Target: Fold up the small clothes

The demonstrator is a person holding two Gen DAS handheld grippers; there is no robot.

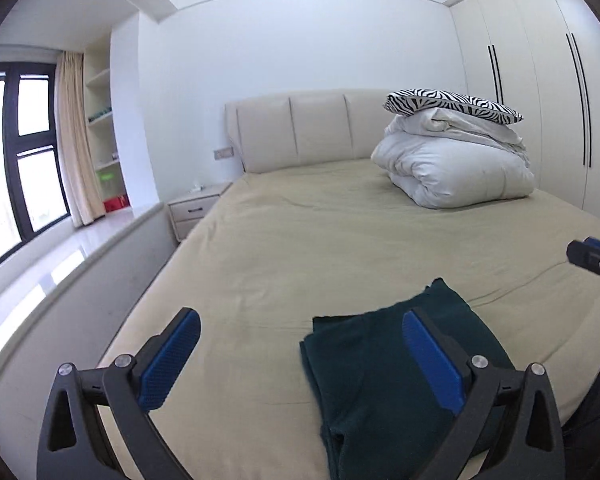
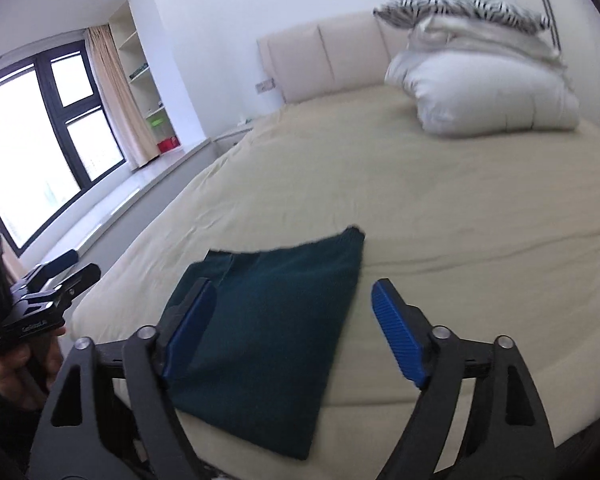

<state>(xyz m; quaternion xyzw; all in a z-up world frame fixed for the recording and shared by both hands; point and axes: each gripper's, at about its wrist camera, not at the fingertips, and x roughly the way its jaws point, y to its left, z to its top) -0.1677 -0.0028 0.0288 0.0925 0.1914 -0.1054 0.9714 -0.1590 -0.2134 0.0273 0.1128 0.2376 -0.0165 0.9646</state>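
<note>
A dark green garment lies folded flat on the beige bed sheet near the bed's front edge. It also shows in the right wrist view. My left gripper is open and empty, held above the bed, with its right finger over the garment. My right gripper is open and empty, held above the garment. The right gripper's tip shows at the right edge of the left wrist view. The left gripper shows at the left of the right wrist view.
A folded white duvet with a zebra-print pillow on top sits at the bed's far right. A padded headboard, a nightstand, a window ledge and wardrobe doors surround the bed.
</note>
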